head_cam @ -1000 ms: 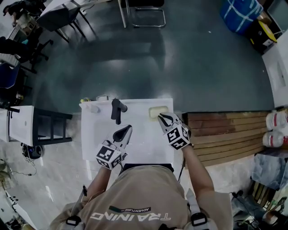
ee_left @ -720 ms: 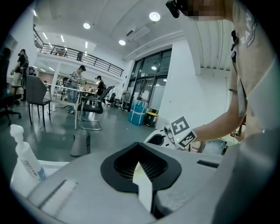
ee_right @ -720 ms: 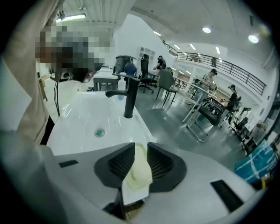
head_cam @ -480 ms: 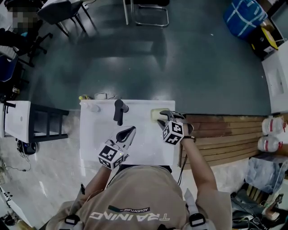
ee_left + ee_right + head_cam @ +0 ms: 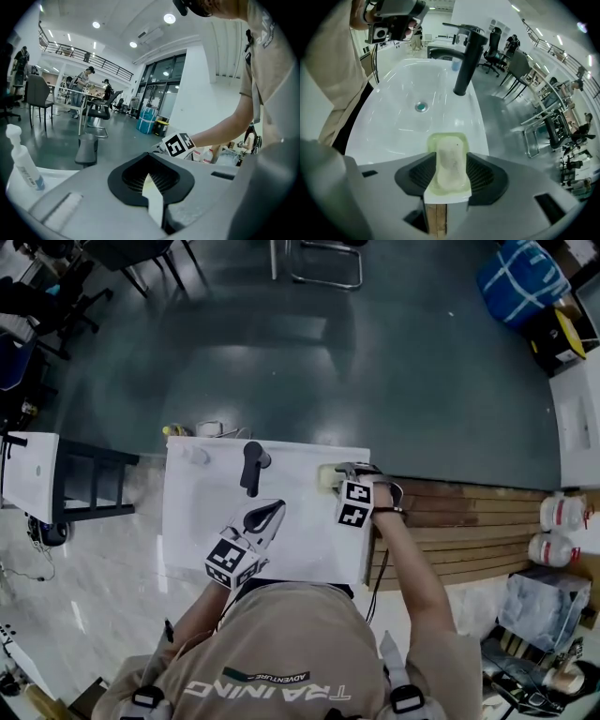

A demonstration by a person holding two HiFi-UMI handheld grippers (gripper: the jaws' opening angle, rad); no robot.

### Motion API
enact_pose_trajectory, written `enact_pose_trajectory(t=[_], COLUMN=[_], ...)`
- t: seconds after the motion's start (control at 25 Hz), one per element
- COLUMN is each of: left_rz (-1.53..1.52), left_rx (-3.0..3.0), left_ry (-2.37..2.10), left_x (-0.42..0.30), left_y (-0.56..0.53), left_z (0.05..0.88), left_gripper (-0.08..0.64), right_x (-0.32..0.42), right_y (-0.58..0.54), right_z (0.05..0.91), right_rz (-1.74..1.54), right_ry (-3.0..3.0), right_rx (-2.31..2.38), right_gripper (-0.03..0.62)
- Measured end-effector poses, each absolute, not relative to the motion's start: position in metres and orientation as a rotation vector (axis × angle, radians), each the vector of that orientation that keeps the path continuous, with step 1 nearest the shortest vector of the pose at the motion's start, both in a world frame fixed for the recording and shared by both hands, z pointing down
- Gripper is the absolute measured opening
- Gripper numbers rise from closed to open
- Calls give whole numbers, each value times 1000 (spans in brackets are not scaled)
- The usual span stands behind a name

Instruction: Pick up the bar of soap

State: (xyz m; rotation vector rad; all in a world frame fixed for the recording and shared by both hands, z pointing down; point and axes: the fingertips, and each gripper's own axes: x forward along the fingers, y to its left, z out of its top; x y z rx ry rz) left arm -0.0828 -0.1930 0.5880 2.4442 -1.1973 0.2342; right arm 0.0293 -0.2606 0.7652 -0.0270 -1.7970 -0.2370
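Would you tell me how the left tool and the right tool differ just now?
Left tool: jaws together, empty; right tool: jaws opening, soap between them. Left tool hovers over the sink's middle; right tool is at its right rim. Both carry marker cubes.

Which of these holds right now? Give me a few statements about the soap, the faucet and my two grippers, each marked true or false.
1. The bar of soap lies in a pale green dish on the edge of the sink. True.
2. The right gripper is clamped on the faucet. False: its jaws are opening with the soap between them, and the black faucet stands apart, further along the sink.
3. The left gripper holds the white bottle. False: its jaws are together with nothing in them, and the white bottle stands off to one side.
4. The faucet stands upright. True.
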Motion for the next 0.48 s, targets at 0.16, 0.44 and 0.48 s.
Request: enact_pose_trajectory(t=[0.16,0.44,0.48], left_rz=[232,229,221], left_rx=[2440,2439,2432], left_ry=[-1197,-1193,-1194], left_x=[-84,-85,-86], left_y=[-192,-191,-191], left_z=[590,590,590], left_gripper=[-3,-3,-3], right_x=[29,24,23], right_y=[-259,-261,-261], right_z=[780,795,796], right_rz=[-204,-215,-205], right_ry=[-1752,-1712,-1709], right_rx=[-89,-137,-143], right_gripper=[184,184,184])
